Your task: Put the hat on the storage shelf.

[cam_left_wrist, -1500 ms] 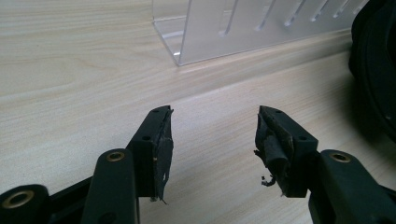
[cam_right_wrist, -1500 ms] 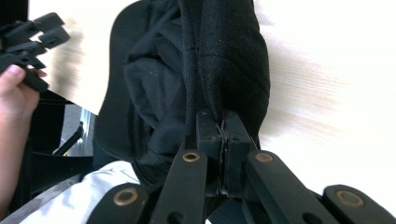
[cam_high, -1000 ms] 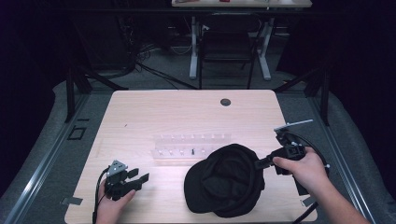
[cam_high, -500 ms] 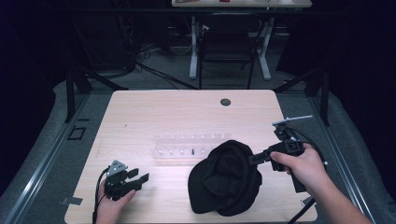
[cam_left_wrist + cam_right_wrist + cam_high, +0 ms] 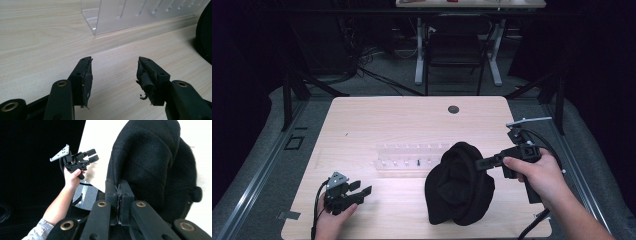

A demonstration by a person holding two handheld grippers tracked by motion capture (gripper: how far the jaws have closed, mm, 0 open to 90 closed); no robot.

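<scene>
A black fabric cap [image 5: 459, 185] hangs over the right part of the wooden table [image 5: 402, 125], its lower edge still on the tabletop. My right gripper [image 5: 478, 163] is shut on the cap's edge and holds that side lifted. In the right gripper view the jaws pinch the cap's rim [image 5: 119, 195], and the cap [image 5: 150, 162] drapes beyond them. My left gripper [image 5: 360, 188] rests open near the table's front left corner, nothing between its fingers [image 5: 85, 75]. It also shows far off in the right gripper view as the left gripper [image 5: 88, 155], held in a hand.
A clear plastic rack [image 5: 412, 156] with upright pegs lies across the table's middle, just left of the cap; its corner [image 5: 105, 17] rises ahead of the left gripper. A round grommet [image 5: 453, 109] sits near the far edge. Beyond the table stand a chair and desk legs.
My right gripper has risen and drawn the cap's edge up, so the cap has gone from lying flat to hanging bunched. The left gripper has stayed where it was.
</scene>
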